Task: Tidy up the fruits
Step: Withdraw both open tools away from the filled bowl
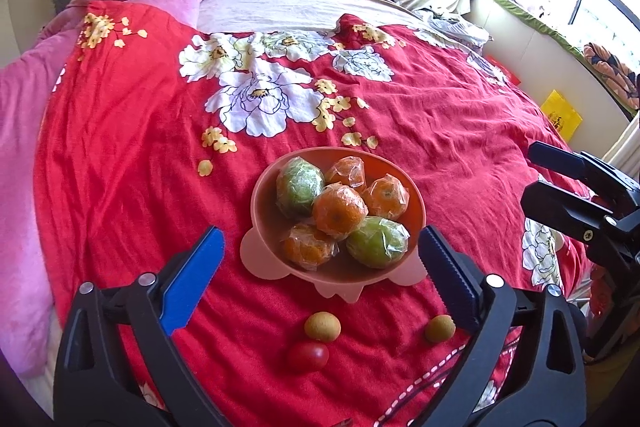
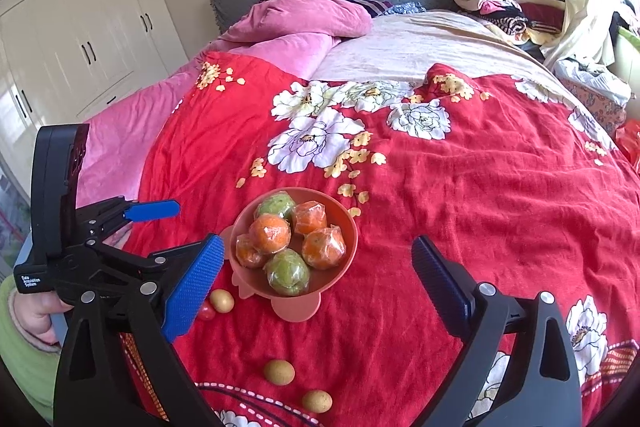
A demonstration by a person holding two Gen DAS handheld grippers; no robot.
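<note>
Left wrist view first: my left fingers [image 1: 320,267] stand wide and hold nothing, and the pink bowl [image 1: 262,203] of wrapped oranges and green fruit sits on the red bedspread [image 1: 120,147] straight ahead, its near rim between my fingertips. Loose on the bed below the bowl lie a small yellowish fruit [image 1: 322,325], a cherry tomato [image 1: 307,356] touching it, and another yellowish fruit [image 1: 439,328] off to the right, just beside my right-hand pad. These are round (no long axis to fuss over), so I judge the move is a short drop down toward me, and my left hand is the nearer one.

Right wrist view adds more: my right fingers [image 2: 316,263] are also wide and empty, and two more small fruits [image 2: 279,371] [image 2: 317,401] lie near the bed's edge, which the left camera misses.
</note>
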